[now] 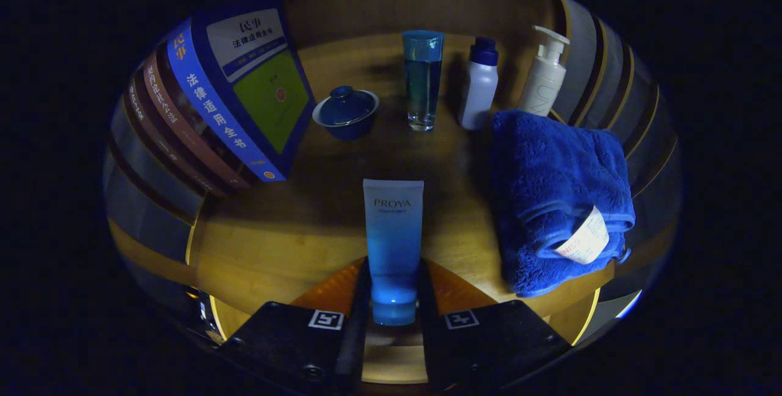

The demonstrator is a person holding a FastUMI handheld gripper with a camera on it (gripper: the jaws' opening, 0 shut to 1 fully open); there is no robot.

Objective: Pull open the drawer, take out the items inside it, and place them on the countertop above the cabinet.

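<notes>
Tube point(393, 243) is clenched in the claw point(394, 313) over the worktop point(275, 243). It should be lowered flat, clear of the towel point(556, 194), before release.

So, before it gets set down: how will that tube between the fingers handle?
The tube looks like soft plastic, so it probably dents under the gripper, whose fingers press on its cap end. Its smooth skin may slip. Laid flat on the countertop, it could roll.

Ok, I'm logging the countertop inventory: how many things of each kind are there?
Books: about 4, the rear ones partly hidden
Bottles: 3, clear blue, white capped, pump
Tube, between the hand-held gripper fingers: 1
Lidded bowl: 1
Towel: 1
Total: about 10
</notes>
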